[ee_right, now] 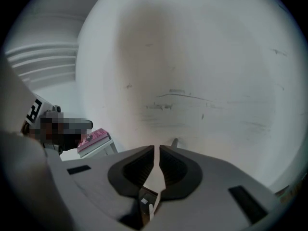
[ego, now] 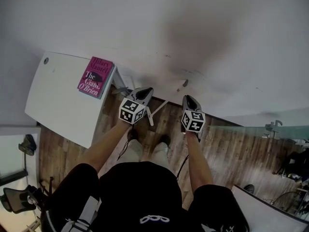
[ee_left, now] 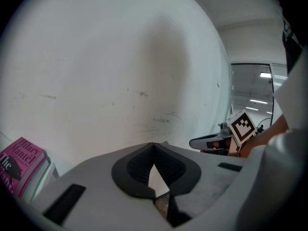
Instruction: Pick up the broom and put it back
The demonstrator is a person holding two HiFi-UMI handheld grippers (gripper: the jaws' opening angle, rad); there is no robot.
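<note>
While nothing is held yet, the task looks to be at its very start: the pickup and the putting back are both left to do.

Nearest the camera is a person in dark clothes, seen from above, standing on a wood floor. Both bare forearms reach forward and slightly down, roughly parallel.

The left gripper is shut with its jaw tips meeting and nothing between them. The right gripper is also closed, with only a hairline slit between the jaws, and it too is empty. Both point toward the base of the wall ahead.

Between and just beyond the grippers, a thin pale rod slants from the floor up to the wall. This is probably the broom, leaning there, though its head cannot be made out. In the right gripper view its tip shows just above the jaws, against the wall. Neither gripper touches it.

Further left stands a white desk with a pink book near its far corner. Farthest is a plain white wall, lightly scuffed.
</note>
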